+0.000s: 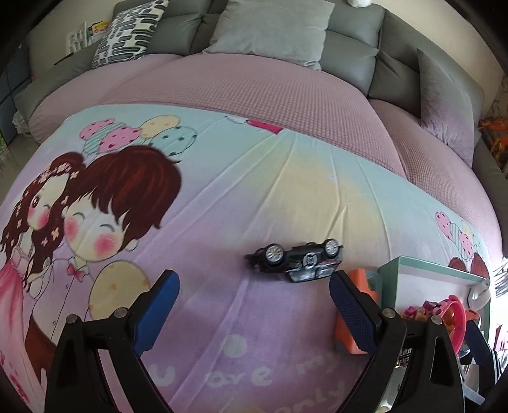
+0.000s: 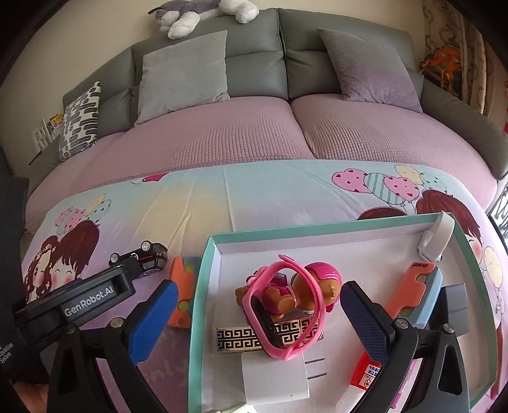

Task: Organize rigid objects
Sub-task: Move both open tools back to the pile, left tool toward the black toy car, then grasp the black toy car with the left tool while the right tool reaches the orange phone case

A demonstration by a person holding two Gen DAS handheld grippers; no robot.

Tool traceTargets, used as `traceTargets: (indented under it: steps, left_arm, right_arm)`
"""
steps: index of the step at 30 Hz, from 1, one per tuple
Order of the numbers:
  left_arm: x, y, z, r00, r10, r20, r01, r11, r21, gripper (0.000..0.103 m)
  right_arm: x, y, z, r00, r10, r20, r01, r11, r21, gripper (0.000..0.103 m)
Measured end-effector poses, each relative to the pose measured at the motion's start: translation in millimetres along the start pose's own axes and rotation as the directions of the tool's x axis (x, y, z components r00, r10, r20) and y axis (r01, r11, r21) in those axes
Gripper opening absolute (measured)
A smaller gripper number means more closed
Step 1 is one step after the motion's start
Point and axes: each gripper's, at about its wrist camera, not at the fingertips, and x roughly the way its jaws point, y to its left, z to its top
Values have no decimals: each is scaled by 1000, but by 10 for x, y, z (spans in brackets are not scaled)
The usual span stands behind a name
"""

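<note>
Cartoon bedsheet point(image 1: 222, 197) before grey sofa. My left claw point(image 1: 254, 287) spread, empty, just short of overturned black toy car point(image 1: 295, 259) beside box point(image 2: 333, 227). Right claw point(image 2: 258, 300) spread above box. Next, likely: close on car.

The left wrist view looks forward between its own gripper's fingers, low over a cartoon-print sheet point(image 1: 197, 203), toward a grey sofa back point(image 1: 349, 28) along the top of the frame. A black toy car point(image 1: 295, 259) lies close, just right of center, and the corner of a teal-rimmed box point(image 1: 422, 265) enters at lower right.

The right wrist view faces the same sofa back point(image 2: 254, 54) from farther right and a little higher, looking down into the box point(image 2: 209, 263), which fills the lower center and right. Both views share the sheet point(image 2: 206, 203), the car point(image 2: 143, 255) at this frame's left, the box and the sofa cushions. The left gripper's body point(image 2: 79, 301) shows at lower left.
</note>
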Motion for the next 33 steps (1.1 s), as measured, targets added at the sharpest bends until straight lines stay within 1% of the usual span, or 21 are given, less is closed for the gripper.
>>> traceTargets:
  steps: [2, 5, 8, 16, 17, 18, 19, 27, 33]
  left_arm:
    - [23, -55, 39, 1000, 2, 4, -2, 1000, 13, 96]
    - [90, -115, 87, 1000, -25, 3, 25, 1000, 18, 96]
    - [154, -168, 97, 999, -34, -5, 34, 999, 26, 96]
    - [274, -274, 100, 1000, 6, -6, -5, 999, 52, 94]
    - [276, -277, 101, 1000, 10, -2, -9, 999, 54, 89]
    - [276, -290, 102, 1000, 12, 3, -12, 998, 56, 79]
    - [284, -300, 103, 1000, 10, 1, -10, 998, 58, 76]
    - [198, -270, 75, 1000, -8, 10, 7, 999, 51, 76]
    - [16, -60, -45, 1000, 10, 13, -10, 1000, 6, 76]
  right_arm:
    - [2, -38, 4, 1000, 0, 0, 0, 1000, 12, 103]
    - [-10, -88, 13, 1000, -5, 8, 5, 1000, 27, 103]
    - [-19, -136, 19, 1000, -13, 12, 12, 999, 42, 103]
    - [3, -171, 15, 1000, -12, 1, 12, 998, 58, 103]
    - [3, -172, 16, 1000, -10, 1, 10, 998, 58, 103]
    - [2, -172, 16, 1000, -9, 1, 9, 998, 59, 103]
    - [9, -179, 15, 1000, -9, 1, 9, 998, 59, 103]
    - [14, -161, 13, 1000, 3, 0, -3, 999, 53, 103]
    - [14, -117, 3, 1000, 11, -1, -11, 999, 46, 103]
